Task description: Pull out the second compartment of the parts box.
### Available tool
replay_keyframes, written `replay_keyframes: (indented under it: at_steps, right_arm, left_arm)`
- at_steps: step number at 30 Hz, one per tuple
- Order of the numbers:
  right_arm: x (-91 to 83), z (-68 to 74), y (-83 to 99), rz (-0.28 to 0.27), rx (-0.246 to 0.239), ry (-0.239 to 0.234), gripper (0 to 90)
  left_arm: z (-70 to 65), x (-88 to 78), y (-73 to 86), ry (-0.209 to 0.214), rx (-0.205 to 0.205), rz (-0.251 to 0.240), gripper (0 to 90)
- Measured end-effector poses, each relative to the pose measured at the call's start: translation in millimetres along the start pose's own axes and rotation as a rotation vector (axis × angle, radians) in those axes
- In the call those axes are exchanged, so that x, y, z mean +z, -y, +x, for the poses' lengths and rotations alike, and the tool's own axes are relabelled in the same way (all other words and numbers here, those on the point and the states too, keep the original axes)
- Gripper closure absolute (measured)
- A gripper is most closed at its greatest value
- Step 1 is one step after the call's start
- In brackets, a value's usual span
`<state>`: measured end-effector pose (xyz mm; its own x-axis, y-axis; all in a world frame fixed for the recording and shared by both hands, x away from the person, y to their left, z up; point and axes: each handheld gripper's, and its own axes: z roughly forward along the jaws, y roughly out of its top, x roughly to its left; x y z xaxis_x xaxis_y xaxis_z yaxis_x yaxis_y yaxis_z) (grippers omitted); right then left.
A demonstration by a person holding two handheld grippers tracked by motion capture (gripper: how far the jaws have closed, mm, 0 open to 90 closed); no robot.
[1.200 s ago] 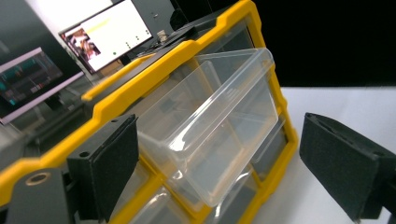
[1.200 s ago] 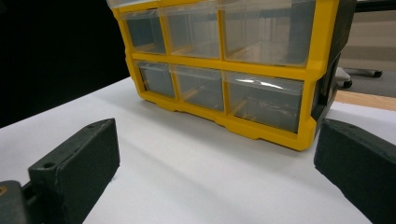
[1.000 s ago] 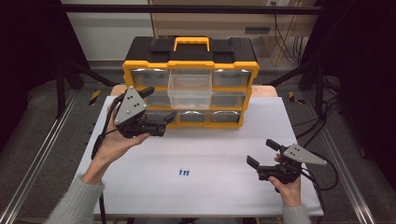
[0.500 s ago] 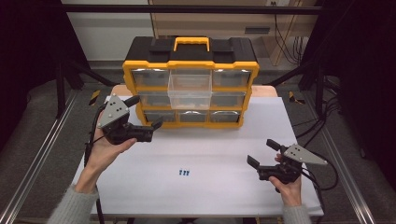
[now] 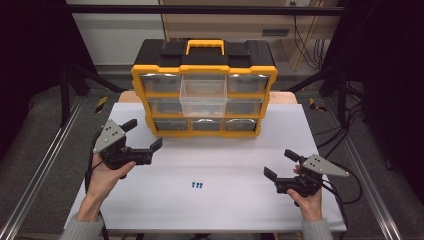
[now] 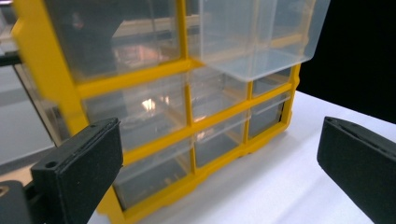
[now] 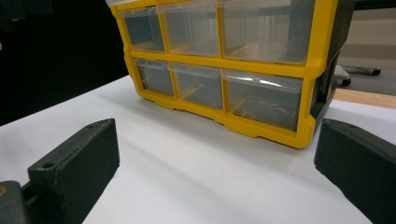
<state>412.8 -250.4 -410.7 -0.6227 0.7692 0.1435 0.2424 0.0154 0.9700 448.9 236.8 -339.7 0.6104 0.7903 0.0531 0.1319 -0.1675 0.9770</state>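
Note:
A yellow and black drawer organizer (image 5: pixel 205 68) stands at the back of the white table (image 5: pixel 240 150). Its top middle clear drawer (image 5: pixel 203 90) is pulled out and looks empty. A few tiny blue pieces (image 5: pixel 197 184) lie on the table's middle front. My left gripper (image 5: pixel 145 134) hovers left of the organizer's bottom row, open; its jaws have just been opening, with nothing between them. In the left gripper view the organizer (image 6: pixel 135 79) and the pulled-out drawer (image 6: pixel 261 37) are close ahead. My right gripper (image 5: pixel 279 163) rests open at the front right, facing the organizer (image 7: pixel 261 65).
Metal rails run along both sides of the table. Cables trail off the right edge. A dark stand leg stands at the far left, and the floor beyond is dim. White table surface lies between the two grippers around the blue pieces.
My left gripper has come down and to the left, away from the organizer's front, and its jaws stand a little wider. The right gripper has stayed put.

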Motion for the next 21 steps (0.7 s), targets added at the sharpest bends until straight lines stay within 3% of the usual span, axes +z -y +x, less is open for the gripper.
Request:
replay_keyframes:
  at_steps: [7,12,21]
  right_arm:
    - [1.9,-0.4,1.2,0.000,-0.010,-0.003,0.7]
    - [2.1,0.4,1.2,0.001,-0.001,-0.005,0.8]
    - [0.0,-0.5,0.0,-0.005,-0.002,0.005,0.7]
  left_arm:
    - [4.3,-5.3,21.8,-0.006,-0.038,0.026,0.0]
    - [4.5,-8.7,29.8,-0.008,-0.041,0.033,0.0]
    - [-5.1,-2.2,45.2,0.006,-0.041,0.107,1.6]
